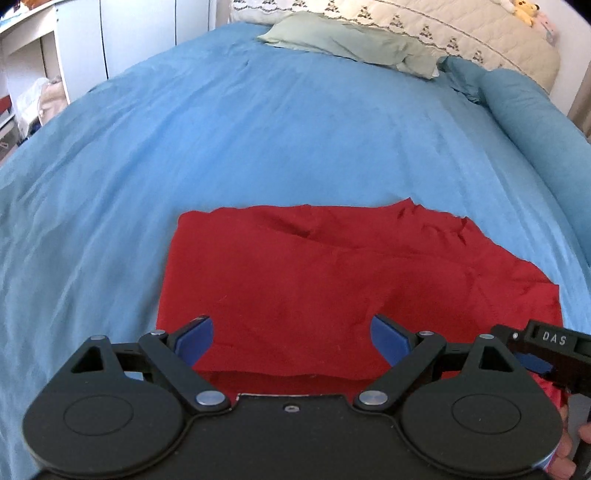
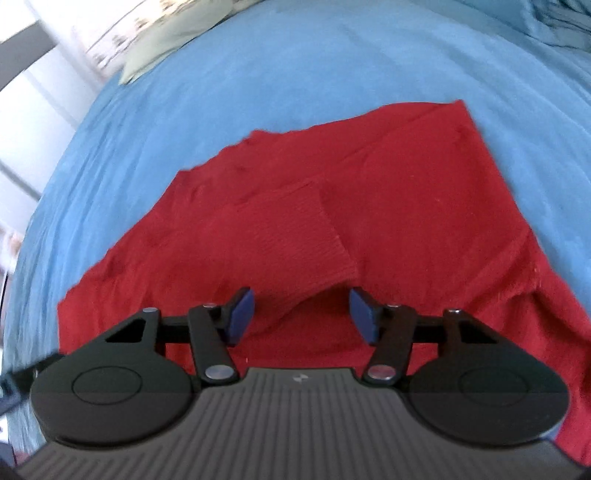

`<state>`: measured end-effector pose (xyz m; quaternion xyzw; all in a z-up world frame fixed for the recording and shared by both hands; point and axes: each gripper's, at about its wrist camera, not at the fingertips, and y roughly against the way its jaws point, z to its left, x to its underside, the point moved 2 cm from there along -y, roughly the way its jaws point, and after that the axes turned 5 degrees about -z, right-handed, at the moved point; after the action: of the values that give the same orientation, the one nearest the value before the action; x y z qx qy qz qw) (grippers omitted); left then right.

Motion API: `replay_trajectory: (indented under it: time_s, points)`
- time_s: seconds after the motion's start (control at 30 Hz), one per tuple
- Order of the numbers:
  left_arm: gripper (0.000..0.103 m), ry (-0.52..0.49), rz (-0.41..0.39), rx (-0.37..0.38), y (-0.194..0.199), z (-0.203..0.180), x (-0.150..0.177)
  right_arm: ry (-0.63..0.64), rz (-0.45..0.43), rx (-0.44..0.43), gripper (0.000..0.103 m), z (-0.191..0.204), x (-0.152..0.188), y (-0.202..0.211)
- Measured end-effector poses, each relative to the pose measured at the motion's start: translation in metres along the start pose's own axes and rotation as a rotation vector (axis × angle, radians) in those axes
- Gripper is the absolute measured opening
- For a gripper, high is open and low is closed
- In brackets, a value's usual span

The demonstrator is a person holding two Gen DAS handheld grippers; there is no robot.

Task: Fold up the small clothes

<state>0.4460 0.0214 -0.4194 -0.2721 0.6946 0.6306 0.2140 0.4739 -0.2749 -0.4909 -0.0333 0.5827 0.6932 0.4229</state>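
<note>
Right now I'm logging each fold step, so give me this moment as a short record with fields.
garment: red sweater, partly folded, flat on the bed
sleeve cuff: ribbed cuff laid over the body
surface: blue bedcover
left claw: open, over the near edge, holding nothing
right claw: open, at the cuff, holding nothing
background: green pillow

Matt red knit sweater (image 2: 388, 206) with ribbed cuff (image 2: 295, 236), soft blue cloth bedspread (image 1: 258, 129)

Blue bed cover (image 1: 258, 129), green pillow (image 1: 351, 44), quilted headboard (image 1: 461, 33), white cabinets (image 1: 110, 37) at left, daylight.
</note>
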Motion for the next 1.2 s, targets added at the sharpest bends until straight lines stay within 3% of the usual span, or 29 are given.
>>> replay_trajectory:
  time_s: [0.1,0.17,0.27,0.47,0.53,0.63,0.7,0.83,1.03,1.13,1.2]
  points:
    - [0.094,0.026,0.014,0.012,-0.003,0.004,-0.001,-0.051,-0.029,0.018,0.073,0.001,-0.002,0.000]
    - [0.094,0.034,0.020,0.020,-0.002,0.005,-0.001,-0.089,-0.037,0.032,0.069,0.001,-0.006,-0.005]
    - [0.094,0.021,0.006,-0.004,0.001,0.007,-0.004,-0.124,-0.037,0.086,0.054,0.001,-0.007,-0.014]
    - [0.094,0.021,0.019,-0.003,0.000,0.015,-0.007,-0.099,-0.054,0.128,0.047,0.008,-0.005,-0.017]
    - [0.094,0.020,0.017,-0.002,0.000,0.017,-0.007,-0.073,-0.049,0.137,0.032,0.012,-0.006,-0.018]
    - [0.094,0.025,0.028,-0.005,-0.001,0.021,-0.006,0.016,-0.051,0.163,0.021,0.024,-0.005,-0.018]
    - [0.094,0.031,0.035,-0.005,0.000,0.024,-0.007,0.070,-0.064,0.170,0.021,0.034,-0.008,-0.014]
    - [0.094,0.042,0.034,-0.009,0.003,0.030,-0.007,0.174,-0.122,0.106,0.020,0.063,-0.024,0.009]
    - [0.094,0.049,0.030,-0.006,0.004,0.033,-0.005,0.234,-0.278,-0.009,0.020,0.087,-0.071,0.077]
    - [0.094,0.045,0.032,0.001,0.003,0.031,-0.003,0.243,-0.341,0.013,0.020,0.076,-0.085,0.104]
    - [0.094,0.042,0.036,0.007,0.000,0.030,-0.002,0.255,-0.357,0.073,0.020,0.058,-0.085,0.107]
